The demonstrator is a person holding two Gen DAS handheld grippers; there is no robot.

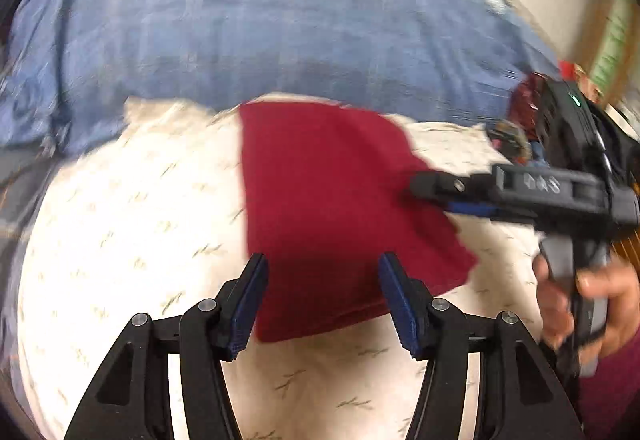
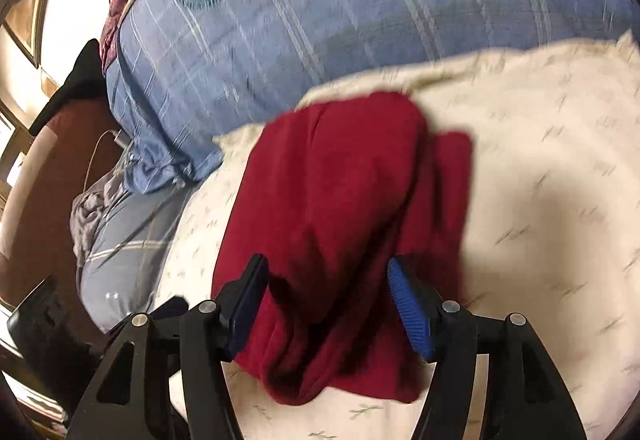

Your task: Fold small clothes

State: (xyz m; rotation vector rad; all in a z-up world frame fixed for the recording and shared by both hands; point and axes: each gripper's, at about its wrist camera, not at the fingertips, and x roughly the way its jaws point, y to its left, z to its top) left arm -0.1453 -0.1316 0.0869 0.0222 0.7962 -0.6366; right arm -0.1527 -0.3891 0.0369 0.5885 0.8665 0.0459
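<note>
Red cloth lies folded on the cream sheet, just in front of the blue pillow. Left gripper hangs spread over its near edge, pinching nothing. Right gripper is spread too, cloth between its fingers, not squeezed.

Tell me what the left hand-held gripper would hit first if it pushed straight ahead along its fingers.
Most likely the red cloth: it lies on the cream sheet directly ahead of the open left hand-held gripper. Blur leaves the gap unclear.
</note>
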